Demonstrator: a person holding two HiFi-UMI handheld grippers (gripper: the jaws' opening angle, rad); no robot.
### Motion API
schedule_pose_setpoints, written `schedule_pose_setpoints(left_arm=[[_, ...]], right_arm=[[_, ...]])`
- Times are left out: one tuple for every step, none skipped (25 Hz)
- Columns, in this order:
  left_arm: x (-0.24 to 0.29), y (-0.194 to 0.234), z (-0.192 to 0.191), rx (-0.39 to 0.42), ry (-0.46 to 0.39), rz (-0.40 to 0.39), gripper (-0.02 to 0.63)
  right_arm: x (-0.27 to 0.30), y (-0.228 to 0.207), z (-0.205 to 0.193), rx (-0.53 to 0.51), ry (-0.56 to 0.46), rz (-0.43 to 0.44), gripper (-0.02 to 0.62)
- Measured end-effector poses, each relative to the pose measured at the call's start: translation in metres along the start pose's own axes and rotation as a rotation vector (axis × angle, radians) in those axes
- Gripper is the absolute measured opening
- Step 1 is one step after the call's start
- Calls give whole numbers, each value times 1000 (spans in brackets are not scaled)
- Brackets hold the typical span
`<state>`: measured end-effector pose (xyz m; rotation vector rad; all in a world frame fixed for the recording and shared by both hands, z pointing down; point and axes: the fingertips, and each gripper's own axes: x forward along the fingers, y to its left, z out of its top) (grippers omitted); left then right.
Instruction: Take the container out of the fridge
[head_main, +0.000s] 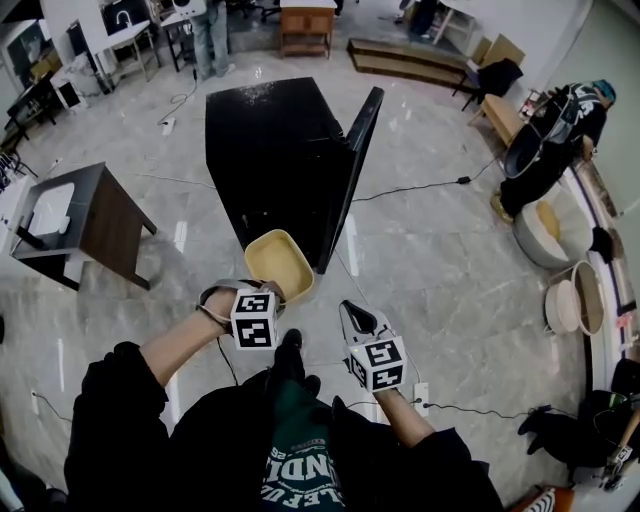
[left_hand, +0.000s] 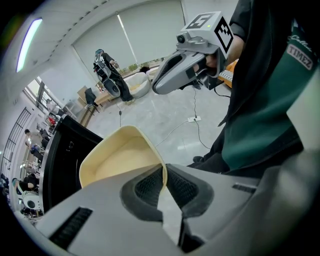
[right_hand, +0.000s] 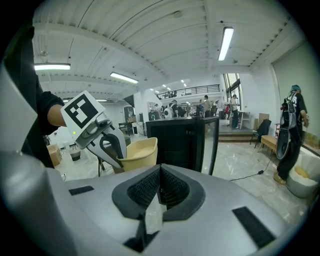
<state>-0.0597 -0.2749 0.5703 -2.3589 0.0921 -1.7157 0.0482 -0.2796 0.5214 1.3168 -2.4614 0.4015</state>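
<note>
A cream plastic container (head_main: 279, 264) hangs in the air in front of the black fridge (head_main: 270, 150), whose door (head_main: 352, 170) stands open. My left gripper (head_main: 262, 291) is shut on the container's near rim. In the left gripper view the pads pinch the rim's thin wall (left_hand: 161, 169) of the container (left_hand: 117, 160). My right gripper (head_main: 353, 314) floats to the right of the container, shut with nothing in it. In the right gripper view its jaws (right_hand: 160, 182) are closed, and beyond them are the container (right_hand: 138, 152) and the fridge (right_hand: 184, 142).
A dark side table (head_main: 95, 215) stands at the left. A power strip (head_main: 421, 393) and cables lie on the marble floor by my feet. At the right are a person (head_main: 555, 135) and round tubs (head_main: 545, 235). Desks and people fill the far end.
</note>
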Motion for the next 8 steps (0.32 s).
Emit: schedule_pose_setpoints(left_arm=[[0, 0, -1, -3, 0, 1, 26], [1, 0, -2, -8, -1, 1, 26], [1, 0, -3, -12, -1, 2, 26], [1, 1, -4, -14, -1, 2, 26], [0, 1, -5, -16, 0, 2, 26], [0, 2, -7, -17, 1, 2, 26], [0, 2, -8, -18, 2, 2, 26], [-1, 2, -9, -19, 3, 1, 26]], right_arm=[[1, 1, -1, 0, 2, 3, 35], [1, 2, -2, 1, 4, 5, 35], [2, 3, -3, 3, 5, 6, 35], [2, 4, -3, 5, 7, 8, 35], [3, 5, -4, 7, 8, 10, 35], [4, 6, -4, 9, 9, 11, 34], [5, 7, -4, 10, 11, 13, 34], [6, 9, -5, 11, 12, 15, 34]])
